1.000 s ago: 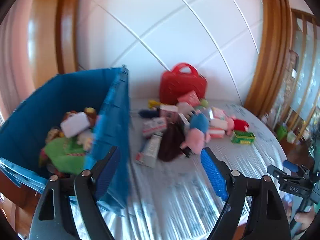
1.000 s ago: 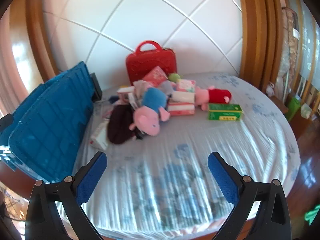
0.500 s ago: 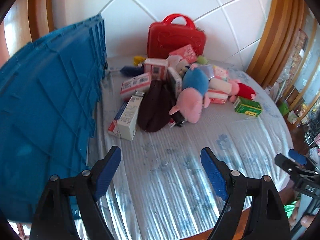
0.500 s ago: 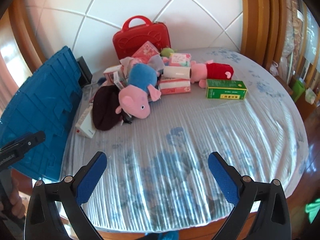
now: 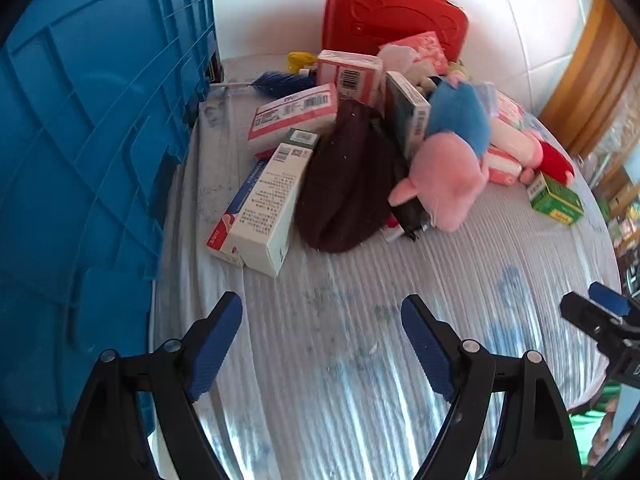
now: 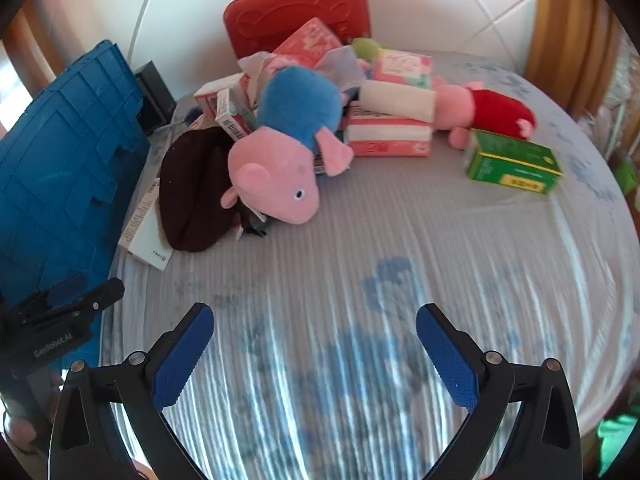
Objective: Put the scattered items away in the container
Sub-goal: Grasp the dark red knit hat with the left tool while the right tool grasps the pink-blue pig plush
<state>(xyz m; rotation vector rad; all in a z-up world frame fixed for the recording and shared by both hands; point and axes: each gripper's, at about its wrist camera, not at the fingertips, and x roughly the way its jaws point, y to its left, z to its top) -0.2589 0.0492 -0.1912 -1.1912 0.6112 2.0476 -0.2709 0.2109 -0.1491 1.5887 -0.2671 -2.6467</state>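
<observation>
A pile of items lies on the table beside the blue crate (image 5: 80, 140) (image 6: 60, 152): a pink pig plush in blue (image 5: 444, 176) (image 6: 288, 152), a dark brown cloth (image 5: 348, 184) (image 6: 192, 192), a white box (image 5: 268, 204), pink boxes (image 5: 296, 112) (image 6: 388, 136), a green box (image 5: 556, 200) (image 6: 512, 160), a pig plush in red (image 6: 488, 110) and a red case (image 5: 392, 12) (image 6: 300, 12). My left gripper (image 5: 322, 312) stands open over bare tablecloth in front of the white box. My right gripper (image 6: 316, 326) is open too, nothing between its fingers, short of the pile.
The table (image 6: 400, 240) wears a striped, shiny cloth with blue prints. The crate's wall fills the left side. A white tiled wall and wooden frames (image 6: 568, 20) stand behind. The other gripper shows at the edges (image 5: 600, 320) (image 6: 60, 312).
Both grippers have dropped and tilted down toward the table, closing on the pile. The left view lost sight of the crate's inside and now shows its outer wall.
</observation>
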